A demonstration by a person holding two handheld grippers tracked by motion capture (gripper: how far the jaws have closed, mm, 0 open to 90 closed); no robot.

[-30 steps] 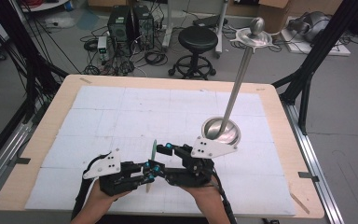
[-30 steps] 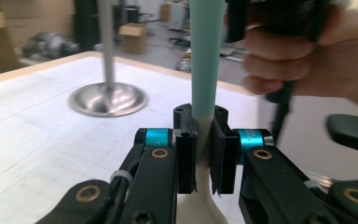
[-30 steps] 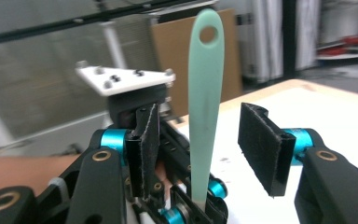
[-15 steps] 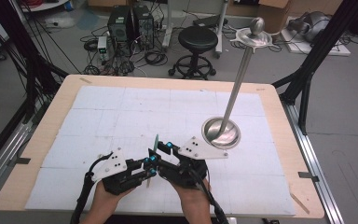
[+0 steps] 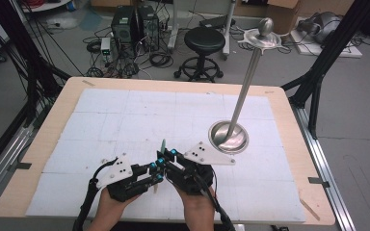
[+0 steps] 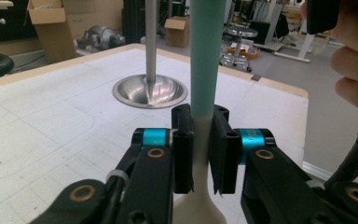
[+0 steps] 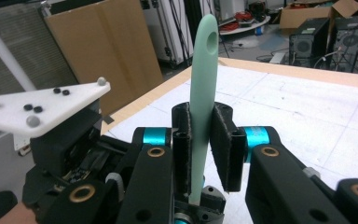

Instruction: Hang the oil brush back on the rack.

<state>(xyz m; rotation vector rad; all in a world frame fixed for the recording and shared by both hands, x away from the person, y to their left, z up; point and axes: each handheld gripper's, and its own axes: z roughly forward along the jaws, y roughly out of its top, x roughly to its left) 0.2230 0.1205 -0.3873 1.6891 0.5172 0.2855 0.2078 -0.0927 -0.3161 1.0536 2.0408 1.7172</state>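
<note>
Past my light wooden table (image 5: 289,103) with its white gridded mat (image 5: 125,120), I see grey floor (image 5: 356,96), a black round swivel stool (image 5: 205,39), two black computer towers (image 5: 135,24), tangled cables (image 5: 125,65) and brown cardboard boxes (image 6: 51,28).

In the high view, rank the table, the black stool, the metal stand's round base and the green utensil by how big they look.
1. table
2. black stool, farther off, so its true size is unsure
3. metal stand's round base
4. green utensil, a thin sliver above the grippers
</note>
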